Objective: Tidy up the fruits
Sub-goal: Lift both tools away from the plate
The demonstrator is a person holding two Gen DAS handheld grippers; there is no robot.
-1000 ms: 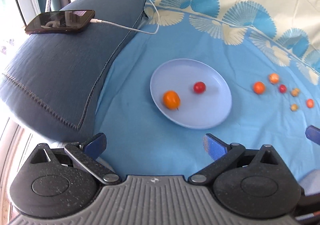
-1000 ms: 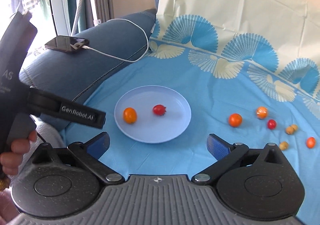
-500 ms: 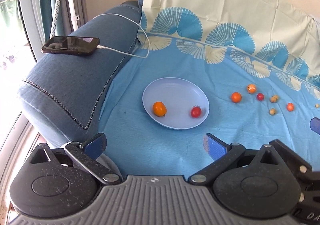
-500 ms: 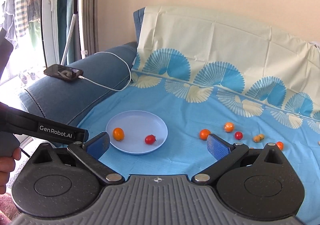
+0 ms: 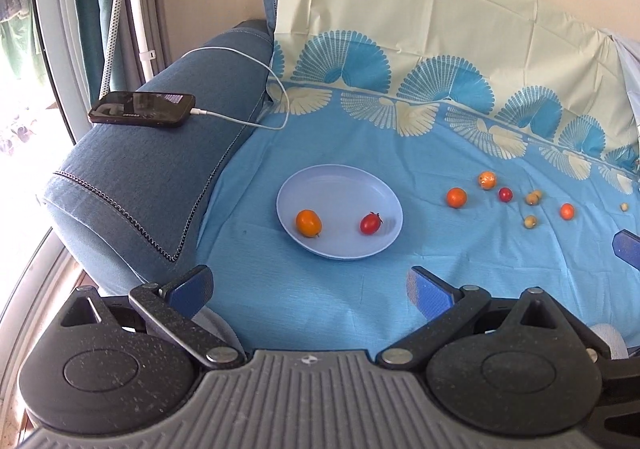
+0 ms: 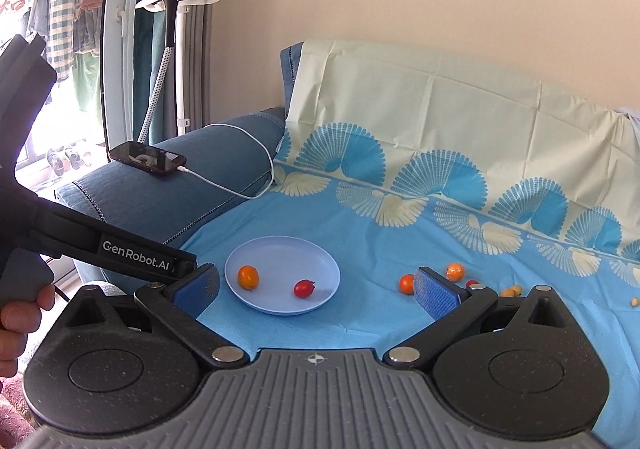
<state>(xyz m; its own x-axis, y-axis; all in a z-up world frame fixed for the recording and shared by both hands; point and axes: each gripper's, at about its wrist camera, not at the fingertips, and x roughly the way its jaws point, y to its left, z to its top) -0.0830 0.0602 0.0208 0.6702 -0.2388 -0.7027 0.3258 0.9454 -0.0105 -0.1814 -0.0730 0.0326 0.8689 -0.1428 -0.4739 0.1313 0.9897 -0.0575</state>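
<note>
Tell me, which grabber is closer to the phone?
Left. The left gripper hangs on the phone's side, by the sofa armrest; the right gripper is farther right, toward the loose fruits.

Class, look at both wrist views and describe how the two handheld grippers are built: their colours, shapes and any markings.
Each gripper, left and right, has a ribbed grey body, two round black speckled housings, black linkage arms with silver pivots, and blue textured pads. The right view shows the left unit's black side lettered "GenRobot.AI" in white. No sleeve is visible.
</note>
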